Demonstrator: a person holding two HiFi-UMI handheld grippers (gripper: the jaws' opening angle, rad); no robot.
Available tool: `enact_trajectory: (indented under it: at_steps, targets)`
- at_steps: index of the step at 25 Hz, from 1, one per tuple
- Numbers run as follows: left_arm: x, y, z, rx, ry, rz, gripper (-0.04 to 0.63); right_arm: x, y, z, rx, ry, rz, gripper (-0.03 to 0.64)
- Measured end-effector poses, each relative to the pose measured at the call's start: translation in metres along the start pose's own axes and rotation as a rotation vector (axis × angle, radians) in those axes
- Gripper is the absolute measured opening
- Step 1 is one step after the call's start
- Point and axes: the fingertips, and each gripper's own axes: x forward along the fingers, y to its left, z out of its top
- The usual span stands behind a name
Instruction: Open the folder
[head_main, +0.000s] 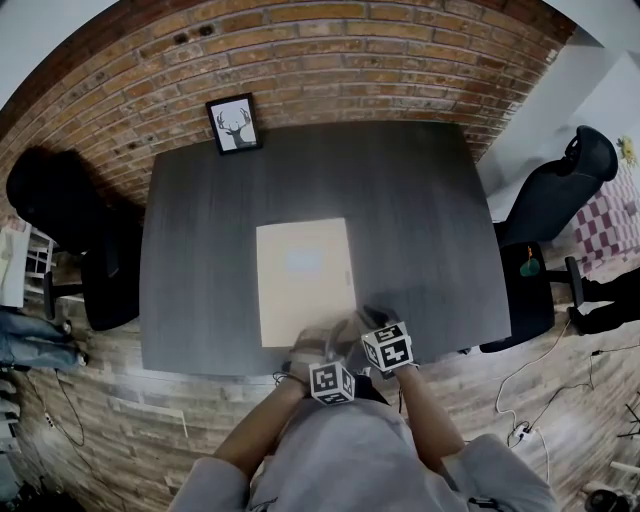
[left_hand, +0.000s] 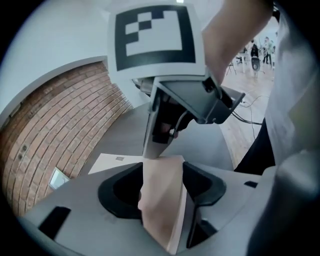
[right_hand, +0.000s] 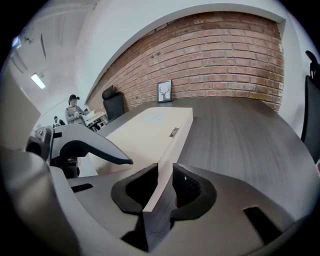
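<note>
A beige folder (head_main: 305, 280) lies flat on the dark grey table (head_main: 430, 220), its near edge toward me. Both grippers meet at its near right corner. My left gripper (head_main: 318, 348) is blurred in the head view. In the left gripper view its jaws (left_hand: 162, 190) stand wide, with a lifted, curved flap of the folder cover (left_hand: 162, 200) between them. My right gripper (head_main: 365, 322) has its jaws close together on the folder's right edge (right_hand: 165, 182) at that corner. The left gripper's finger (right_hand: 90, 147) shows beside the folder in the right gripper view.
A framed deer picture (head_main: 234, 124) leans on the brick wall at the table's far left corner. Black office chairs stand left (head_main: 60, 200) and right (head_main: 560, 190) of the table. Cables lie on the wooden floor at the right.
</note>
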Motion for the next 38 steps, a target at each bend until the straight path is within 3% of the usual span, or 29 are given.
enact_trajectory:
  at_steps: [7, 14, 30, 38]
  targets:
    - [-0.010, 0.003, 0.007, 0.020, -0.037, 0.027, 0.222, 0.000, 0.000, 0.000, -0.008, 0.003, 0.005, 0.064]
    - [-0.018, -0.005, 0.011, 0.014, -0.064, 0.048, 0.051, 0.001, -0.002, 0.000, 0.004, 0.009, 0.014, 0.064]
    - [-0.048, 0.029, 0.020, -0.210, -0.188, 0.180, 0.006, 0.004, 0.005, 0.001, -0.033, 0.041, 0.049, 0.054]
    - [-0.070, 0.046, 0.026, -0.262, -0.263, 0.287, 0.004, 0.007, 0.007, 0.000, -0.067, 0.086, 0.060, 0.054]
